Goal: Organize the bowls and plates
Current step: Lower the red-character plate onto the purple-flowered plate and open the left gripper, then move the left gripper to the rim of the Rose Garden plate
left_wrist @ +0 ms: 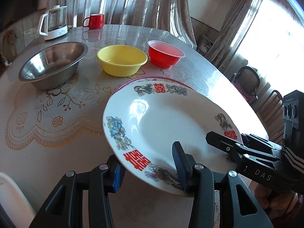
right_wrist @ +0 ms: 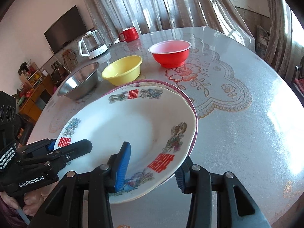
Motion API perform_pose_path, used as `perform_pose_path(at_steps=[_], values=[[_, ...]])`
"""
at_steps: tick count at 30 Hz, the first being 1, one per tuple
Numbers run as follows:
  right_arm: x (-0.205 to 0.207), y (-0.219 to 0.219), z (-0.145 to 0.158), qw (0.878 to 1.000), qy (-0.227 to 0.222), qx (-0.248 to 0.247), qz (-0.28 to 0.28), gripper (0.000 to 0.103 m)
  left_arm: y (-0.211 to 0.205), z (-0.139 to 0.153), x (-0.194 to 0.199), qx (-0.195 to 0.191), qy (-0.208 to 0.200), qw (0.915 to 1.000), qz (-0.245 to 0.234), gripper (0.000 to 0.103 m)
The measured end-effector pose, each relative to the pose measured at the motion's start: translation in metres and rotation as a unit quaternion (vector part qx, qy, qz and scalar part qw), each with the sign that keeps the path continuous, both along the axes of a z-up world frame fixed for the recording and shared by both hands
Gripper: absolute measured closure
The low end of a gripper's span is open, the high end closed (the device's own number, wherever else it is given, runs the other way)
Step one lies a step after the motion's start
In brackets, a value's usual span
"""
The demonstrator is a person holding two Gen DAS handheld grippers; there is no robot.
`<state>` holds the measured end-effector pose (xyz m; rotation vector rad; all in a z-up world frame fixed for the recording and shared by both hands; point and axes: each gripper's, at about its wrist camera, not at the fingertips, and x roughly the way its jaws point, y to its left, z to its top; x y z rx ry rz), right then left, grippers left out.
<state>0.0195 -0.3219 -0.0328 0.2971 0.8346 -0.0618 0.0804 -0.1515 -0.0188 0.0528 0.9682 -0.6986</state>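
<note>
Plate (left_wrist: 161, 121): red 囍 characters.

Glossy glazed plate (left_wrist: 161, 125), brushed-metal bowl (left_wrist: 53, 64), shiny plastic tablecloth (left_wrist: 57, 114).

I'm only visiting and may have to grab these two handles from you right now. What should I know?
Left gripper and right gripper both grip the near rim of the white plate, one finger above it and one below.
The white plate lies over the pink-rimmed plate, seemingly tilted up at the near edge.
Steel bowl, yellow bowl and red bowl stand apart, in a row behind.
Left: settle the plate, then nest the bowls.
</note>
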Motion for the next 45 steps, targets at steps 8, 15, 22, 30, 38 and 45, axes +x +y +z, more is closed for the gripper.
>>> perform_pose_path(at_steps=[8, 15, 22, 30, 38, 45], values=[[-0.007, -0.007, 0.003, 1.000, -0.002, -0.003, -0.012, 0.059, 0.000, -0.002, -0.004, -0.001, 0.001, 0.9999, -0.014, 0.054], [-0.019, -0.014, 0.011, 1.000, -0.018, -0.002, -0.019, 0.059, 0.008, 0.002, -0.013, -0.009, -0.003, 0.9992, -0.039, 0.053], [-0.010, -0.023, 0.020, 0.999, -0.034, -0.024, -0.033, 0.059, 0.034, 0.002, -0.008, -0.021, 0.000, 0.9998, 0.005, 0.049], [0.031, -0.035, 0.004, 0.998, -0.018, -0.021, -0.061, 0.059, 0.030, 0.007, 0.019, -0.056, 0.019, 0.9977, 0.033, 0.038], [0.031, -0.028, -0.001, 0.998, -0.012, -0.034, -0.048, 0.059, 0.011, 0.002, 0.013, -0.044, 0.010, 0.9989, 0.014, 0.032], [0.030, -0.023, 0.000, 0.997, -0.007, -0.044, -0.058, 0.058, 0.015, 0.002, 0.006, -0.034, 0.002, 0.9993, 0.019, 0.032]])
